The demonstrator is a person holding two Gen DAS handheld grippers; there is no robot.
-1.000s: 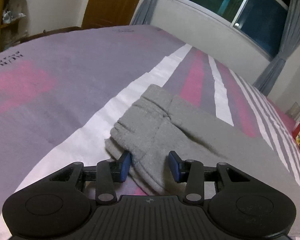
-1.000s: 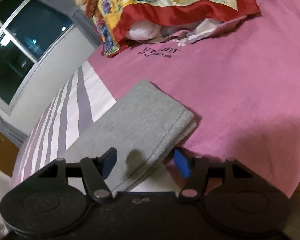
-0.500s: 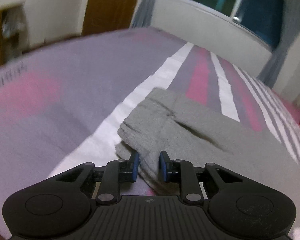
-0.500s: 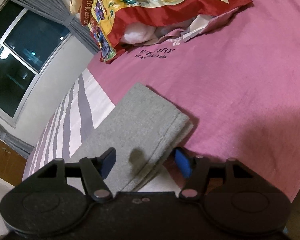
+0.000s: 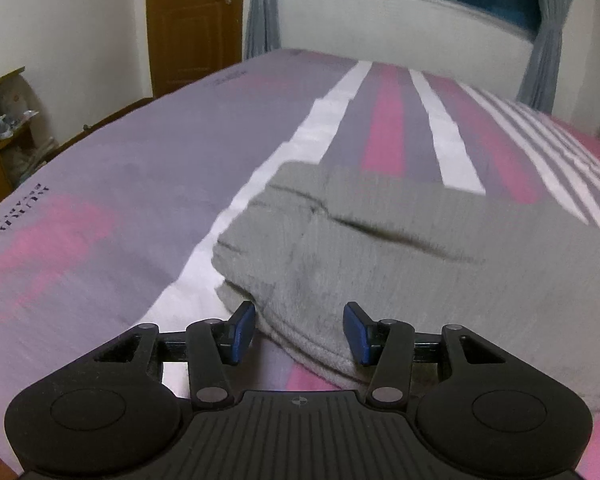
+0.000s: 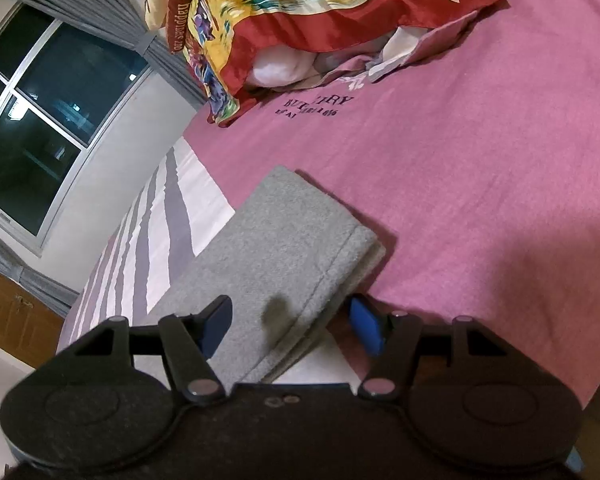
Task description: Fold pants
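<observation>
Left gripper [image 5: 300, 330] fingers have just been opening, straddling the grey pants [image 5: 400, 264] low in frame, pads clear. Right gripper [image 6: 290, 330] is hanging open over the hem on the bed [image 6: 480, 184].

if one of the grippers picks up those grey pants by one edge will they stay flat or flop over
The grey pants will probably flop: the fabric already sags into soft creases and rounded folds on the bed. The folded layers at the hem end look loose, so they would likely slide apart. The fuzzy knit surface should grip the blue pads fairly well rather than slipping.
</observation>
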